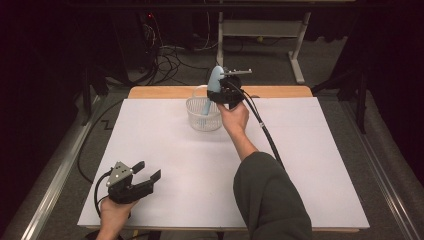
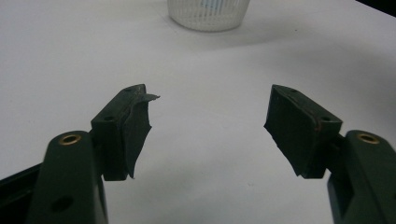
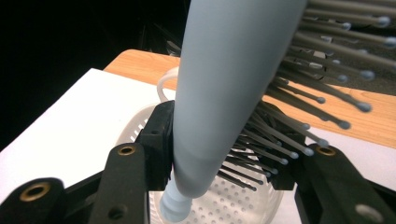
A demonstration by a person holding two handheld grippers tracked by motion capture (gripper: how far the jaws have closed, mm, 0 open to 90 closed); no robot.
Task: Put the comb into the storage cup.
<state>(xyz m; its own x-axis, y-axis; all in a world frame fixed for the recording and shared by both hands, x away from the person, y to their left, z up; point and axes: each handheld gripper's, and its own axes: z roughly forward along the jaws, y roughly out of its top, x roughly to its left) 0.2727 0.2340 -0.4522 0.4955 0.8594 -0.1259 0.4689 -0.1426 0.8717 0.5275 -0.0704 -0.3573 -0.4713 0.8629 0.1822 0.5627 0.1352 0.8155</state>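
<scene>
A light blue hairbrush (image 1: 214, 80) stands nearly upright, its handle end dipping into a white perforated basket (image 1: 192, 116) at the far middle of the table. My right gripper (image 1: 222, 92) is shut on the hairbrush. In the right gripper view the hairbrush (image 3: 224, 84) sits in that gripper (image 3: 219, 149), one jaw on its smooth back and the other against its grey bristles (image 3: 299, 107), with the basket (image 3: 233, 205) right below. My left gripper (image 1: 149, 169) rests near the table's front left, open with nothing between its fingers. In the left gripper view its pads (image 2: 135, 135) stand wide apart, and the basket (image 2: 208, 16) is far ahead.
A white sheet (image 1: 200, 170) covers the table, and a wooden edge (image 1: 165, 92) shows at the far side. A black cable (image 1: 265, 130) trails from the right gripper across the sheet. Cables and desk legs stand on the dark floor beyond.
</scene>
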